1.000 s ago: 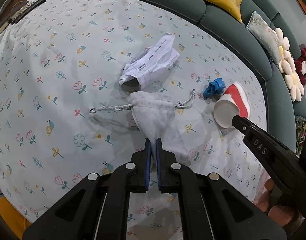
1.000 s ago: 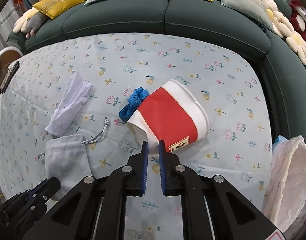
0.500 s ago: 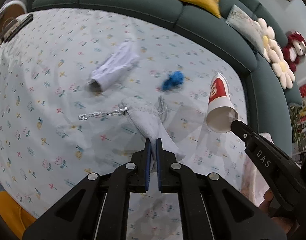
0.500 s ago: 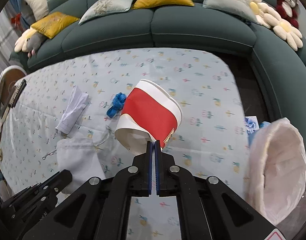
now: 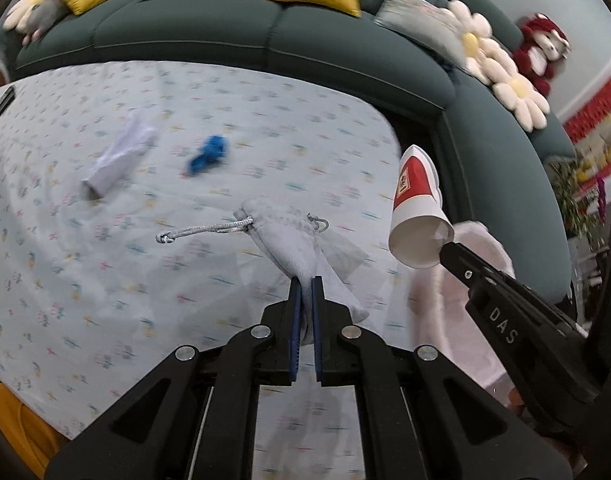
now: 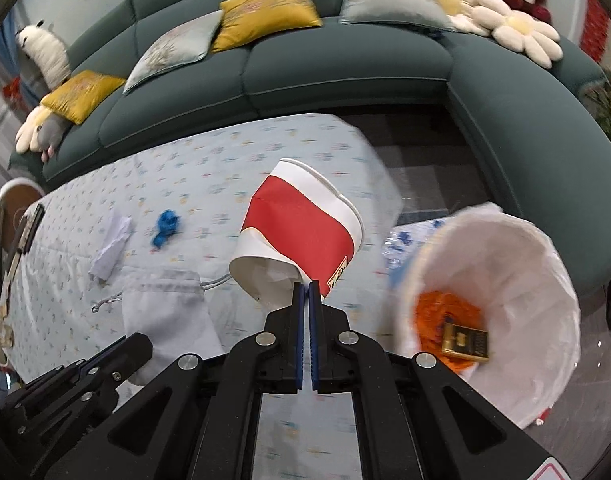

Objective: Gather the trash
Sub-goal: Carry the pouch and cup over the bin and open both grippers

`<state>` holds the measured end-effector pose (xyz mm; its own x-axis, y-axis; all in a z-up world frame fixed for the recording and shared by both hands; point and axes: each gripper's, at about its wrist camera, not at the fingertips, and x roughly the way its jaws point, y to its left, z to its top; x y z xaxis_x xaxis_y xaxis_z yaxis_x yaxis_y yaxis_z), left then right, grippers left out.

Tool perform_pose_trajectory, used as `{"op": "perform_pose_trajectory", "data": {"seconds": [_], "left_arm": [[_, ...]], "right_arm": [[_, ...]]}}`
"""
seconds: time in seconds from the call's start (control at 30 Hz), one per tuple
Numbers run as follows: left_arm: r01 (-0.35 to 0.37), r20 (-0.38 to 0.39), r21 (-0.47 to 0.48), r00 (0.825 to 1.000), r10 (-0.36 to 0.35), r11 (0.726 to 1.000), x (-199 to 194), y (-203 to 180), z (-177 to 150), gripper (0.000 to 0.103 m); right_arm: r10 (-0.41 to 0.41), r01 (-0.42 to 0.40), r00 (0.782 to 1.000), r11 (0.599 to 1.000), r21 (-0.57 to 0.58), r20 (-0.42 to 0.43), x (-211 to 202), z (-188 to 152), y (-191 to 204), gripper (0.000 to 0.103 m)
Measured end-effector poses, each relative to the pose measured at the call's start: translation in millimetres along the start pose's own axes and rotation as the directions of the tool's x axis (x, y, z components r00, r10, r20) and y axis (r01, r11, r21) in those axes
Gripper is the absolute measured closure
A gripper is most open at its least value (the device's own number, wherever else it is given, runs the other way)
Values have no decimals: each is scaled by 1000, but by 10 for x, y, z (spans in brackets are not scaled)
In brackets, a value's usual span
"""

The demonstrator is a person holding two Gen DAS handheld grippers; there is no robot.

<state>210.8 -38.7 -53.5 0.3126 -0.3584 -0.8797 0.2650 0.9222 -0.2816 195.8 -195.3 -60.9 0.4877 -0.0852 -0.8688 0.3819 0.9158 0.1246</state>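
Observation:
My left gripper (image 5: pixel 305 280) is shut on a grey drawstring pouch (image 5: pixel 293 240) and holds it above the floral cloth. The pouch also shows in the right wrist view (image 6: pixel 169 312). My right gripper (image 6: pixel 306 288) is shut on the rim of a red and white paper cup (image 6: pixel 301 232), held in the air left of a white-lined trash bin (image 6: pixel 493 304). The cup also shows in the left wrist view (image 5: pixel 417 212). A folded white paper (image 5: pixel 121 156) and a blue crumpled scrap (image 5: pixel 209 154) lie on the cloth further back.
The bin holds orange waste (image 6: pixel 445 320) and a gold box (image 6: pixel 465 342). A dark green sofa (image 6: pixel 345 72) with cushions curves round the back and right. A blue-printed wrapper (image 6: pixel 405 240) lies by the bin. Cutlery (image 6: pixel 9 276) lies at the far left.
Both grippers have risen and swung right toward the bin. The right gripper closed on the cup and lifted it off the cloth. The pouch came up with the left gripper.

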Motion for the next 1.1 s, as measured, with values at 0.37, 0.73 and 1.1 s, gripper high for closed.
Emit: {"op": "perform_pose_trajectory", "data": {"seconds": [0.37, 0.73, 1.1], "left_arm": [[91, -56, 149, 995, -83, 985, 217, -1205, -253, 98], [165, -109, 262, 984, -140, 951, 380, -2005, -515, 98], [111, -114, 264, 990, -83, 958, 615, -2087, -576, 71]], "right_arm": [[-58, 59, 998, 988, 141, -15, -68, -297, -1251, 100], [-82, 94, 995, 965, 244, -57, 41, -617, -2029, 101], [-67, 82, 996, 957, 280, -63, 87, -660, -2192, 99]]}}
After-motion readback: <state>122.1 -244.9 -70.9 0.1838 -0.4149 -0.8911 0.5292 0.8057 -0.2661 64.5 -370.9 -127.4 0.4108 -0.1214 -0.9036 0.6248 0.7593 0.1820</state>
